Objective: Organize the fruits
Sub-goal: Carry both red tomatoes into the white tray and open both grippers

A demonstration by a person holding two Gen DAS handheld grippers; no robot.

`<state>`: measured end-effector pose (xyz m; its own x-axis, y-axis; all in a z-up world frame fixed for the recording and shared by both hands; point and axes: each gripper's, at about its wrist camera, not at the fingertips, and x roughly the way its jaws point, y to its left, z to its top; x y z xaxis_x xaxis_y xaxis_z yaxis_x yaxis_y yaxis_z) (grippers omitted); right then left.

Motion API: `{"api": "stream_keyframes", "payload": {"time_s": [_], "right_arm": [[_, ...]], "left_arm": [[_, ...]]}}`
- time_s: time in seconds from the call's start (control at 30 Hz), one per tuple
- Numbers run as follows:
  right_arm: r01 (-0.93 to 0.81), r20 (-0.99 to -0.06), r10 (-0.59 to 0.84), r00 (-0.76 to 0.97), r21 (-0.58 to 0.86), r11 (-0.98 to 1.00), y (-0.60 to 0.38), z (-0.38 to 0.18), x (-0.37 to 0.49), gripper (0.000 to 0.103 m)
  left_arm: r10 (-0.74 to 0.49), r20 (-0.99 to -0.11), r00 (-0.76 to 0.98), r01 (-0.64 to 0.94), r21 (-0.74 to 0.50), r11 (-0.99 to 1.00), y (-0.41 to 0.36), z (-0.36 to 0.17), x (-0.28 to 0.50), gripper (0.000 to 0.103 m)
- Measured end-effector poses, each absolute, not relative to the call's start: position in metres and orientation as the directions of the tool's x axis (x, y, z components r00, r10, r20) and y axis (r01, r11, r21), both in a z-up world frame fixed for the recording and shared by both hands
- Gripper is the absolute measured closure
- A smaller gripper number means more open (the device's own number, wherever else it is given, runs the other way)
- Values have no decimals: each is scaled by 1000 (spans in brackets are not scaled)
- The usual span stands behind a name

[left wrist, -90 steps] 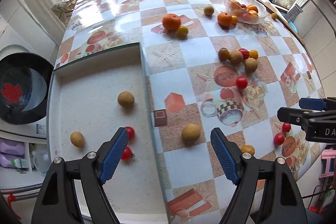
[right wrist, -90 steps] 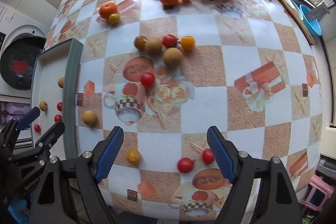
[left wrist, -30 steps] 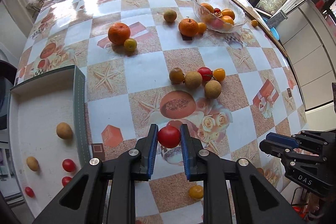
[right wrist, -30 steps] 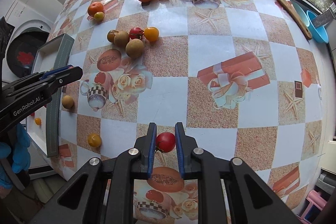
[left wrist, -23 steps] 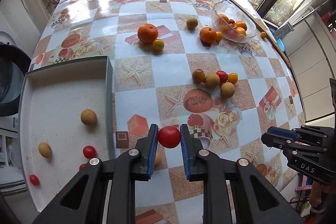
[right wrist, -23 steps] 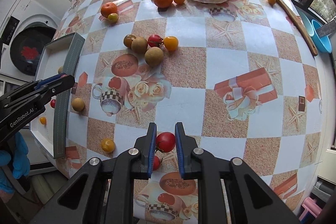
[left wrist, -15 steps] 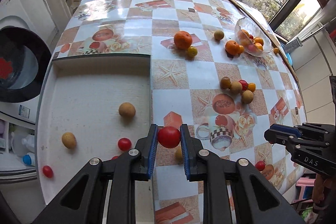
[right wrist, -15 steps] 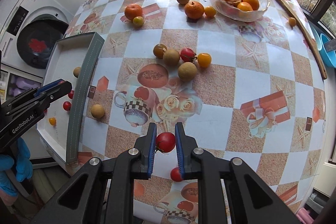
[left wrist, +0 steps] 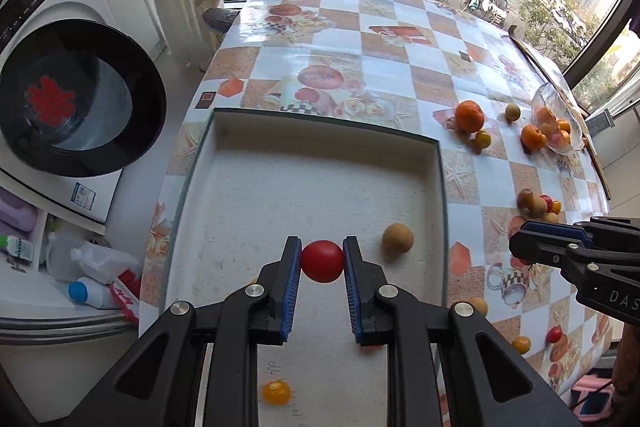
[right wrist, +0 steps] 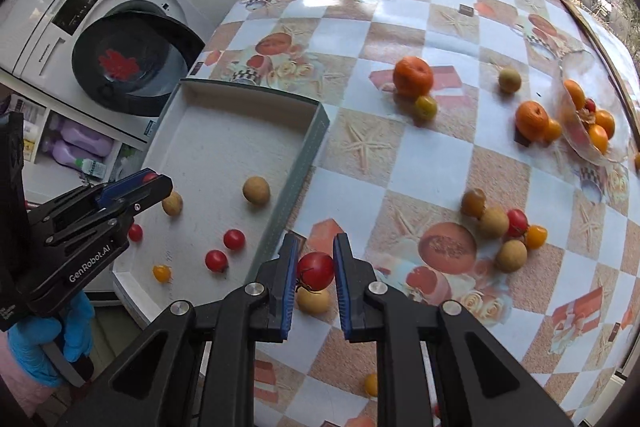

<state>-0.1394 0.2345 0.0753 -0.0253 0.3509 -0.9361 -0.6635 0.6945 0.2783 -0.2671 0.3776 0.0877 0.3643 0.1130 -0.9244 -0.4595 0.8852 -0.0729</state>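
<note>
My left gripper [left wrist: 322, 261] is shut on a red cherry tomato [left wrist: 322, 261] and holds it above the white tray [left wrist: 320, 163]. My right gripper [right wrist: 315, 269] is shut on another red cherry tomato [right wrist: 316, 271] over the tablecloth, just right of the tray's edge [right wrist: 304, 163]. The left gripper also shows in the right wrist view [right wrist: 132, 187], over the tray's left side. The tray holds brown longans [right wrist: 256, 190], small red tomatoes [right wrist: 234, 239] and a yellow tomato [left wrist: 276, 391].
A fruit cluster [right wrist: 504, 227] lies on the table at right. Oranges [right wrist: 413, 75] and a glass bowl of fruit [right wrist: 588, 123] sit farther back. A longan [right wrist: 313, 301] lies under my right gripper. A washing machine [left wrist: 76, 107] stands left of the table.
Both grippers have moved left with their tomatoes. The left one is now over the tray; the right one has come near the tray's right edge.
</note>
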Motion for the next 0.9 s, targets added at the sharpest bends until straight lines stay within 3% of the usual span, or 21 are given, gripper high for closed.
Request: {"api": "stream_keyframes", "payload": {"time_s": [0.4, 0.9], "right_arm": [[-669, -938, 339, -70, 296, 682, 323, 43, -120, 84], [-689, -967, 243, -83, 232, 687, 352, 2, -108, 83]], "left_arm": [[138, -946, 294, -489, -25, 872, 418, 46, -240, 80], [148, -961, 235, -465, 23, 885, 421, 24, -236, 79]]}}
